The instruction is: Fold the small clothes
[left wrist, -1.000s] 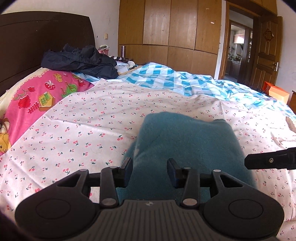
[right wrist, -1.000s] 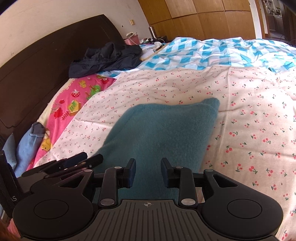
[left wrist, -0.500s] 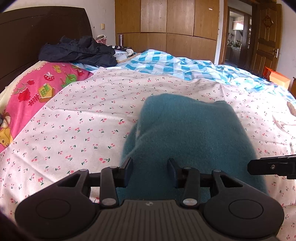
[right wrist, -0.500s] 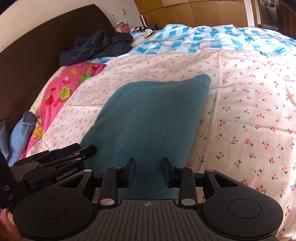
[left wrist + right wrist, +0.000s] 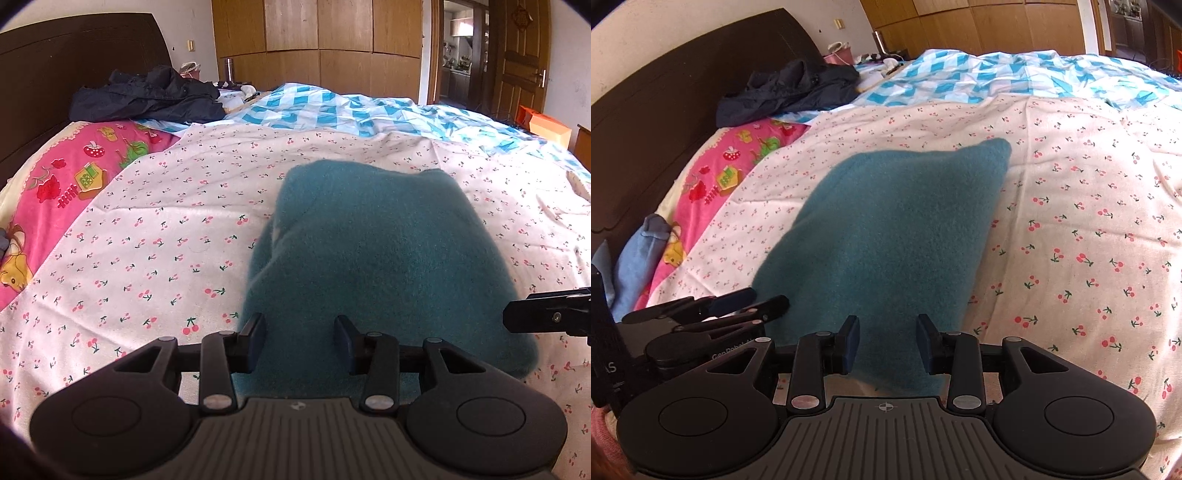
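A folded teal fleece garment (image 5: 380,251) lies on the cherry-print sheet (image 5: 177,229); it also shows in the right wrist view (image 5: 886,236). My left gripper (image 5: 299,341) is open and empty, over the garment's near left edge. My right gripper (image 5: 888,341) is open and empty, over the garment's near edge. The right gripper's finger shows at the right edge of the left wrist view (image 5: 550,317). The left gripper shows at the left of the right wrist view (image 5: 713,314).
A dark jacket (image 5: 147,98) lies by the headboard (image 5: 55,85). A pink cartoon pillow (image 5: 55,192) is at the left, a blue checked quilt (image 5: 351,110) beyond. A light blue cloth (image 5: 639,258) lies at the bed's left edge. Wardrobes and a door stand behind.
Both grippers have drawn back a little toward me and stay open. The garment lies flat and has not moved.
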Demonstrator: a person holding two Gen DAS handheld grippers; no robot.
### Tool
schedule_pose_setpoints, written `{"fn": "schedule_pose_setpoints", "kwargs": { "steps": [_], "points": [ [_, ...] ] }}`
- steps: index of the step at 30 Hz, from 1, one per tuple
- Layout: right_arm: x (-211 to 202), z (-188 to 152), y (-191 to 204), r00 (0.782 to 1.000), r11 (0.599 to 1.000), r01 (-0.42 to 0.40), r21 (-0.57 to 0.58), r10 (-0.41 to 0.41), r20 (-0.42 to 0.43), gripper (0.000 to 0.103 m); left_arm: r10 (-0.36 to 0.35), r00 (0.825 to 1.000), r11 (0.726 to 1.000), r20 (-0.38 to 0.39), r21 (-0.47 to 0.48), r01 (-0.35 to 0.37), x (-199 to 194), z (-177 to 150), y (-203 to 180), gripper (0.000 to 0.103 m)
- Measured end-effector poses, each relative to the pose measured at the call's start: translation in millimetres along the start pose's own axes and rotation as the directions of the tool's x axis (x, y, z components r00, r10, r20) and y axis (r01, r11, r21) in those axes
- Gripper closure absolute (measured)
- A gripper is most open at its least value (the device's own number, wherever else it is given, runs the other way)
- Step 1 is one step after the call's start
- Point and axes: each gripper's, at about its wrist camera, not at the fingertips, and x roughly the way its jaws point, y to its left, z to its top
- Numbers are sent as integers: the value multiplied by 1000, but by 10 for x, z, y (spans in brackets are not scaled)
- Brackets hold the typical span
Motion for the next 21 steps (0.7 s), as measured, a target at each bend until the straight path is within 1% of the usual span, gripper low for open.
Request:
{"fn": "schedule_pose_setpoints", "kwargs": {
  "steps": [3, 6, 7, 11, 14, 16, 21],
  "points": [
    [-26, -14, 39, 1000, 1000, 0, -13, 0, 9, 69, -6, 1000, 1000, -12, 6, 6, -10, 1, 23, 56],
    [84, -37, 51, 999, 1000, 28, -10, -28, -28, 68, -5, 999, 1000, -35, 17, 5, 36, -23, 24, 56],
    [82, -41, 58, 999, 1000, 30, -4, -30, -26, 66, -3, 999, 1000, -32, 18, 3, 27, -24, 22, 56],
    [-19, -35, 88, 1000, 1000, -2, 13, 2, -6, 67, -9, 1000, 1000, -22, 28, 9, -50, -18, 22, 56],
    [-21, -38, 108, 1000, 1000, 19, -2, -19, -9, 67, -14, 1000, 999, -24, 38, 15, -92, -33, 32, 56],
    [4, -55, 85, 999, 999, 28, 14, -28, -22, 66, -8, 1000, 999, -25, 53, 9, -108, -50, 23, 56],
    [-44, -114, 86, 1000, 1000, 17, 26, -17, -17, 66, -2, 1000, 997, -27, 71, 4, -135, -69, 6, 56]
  ]
}}
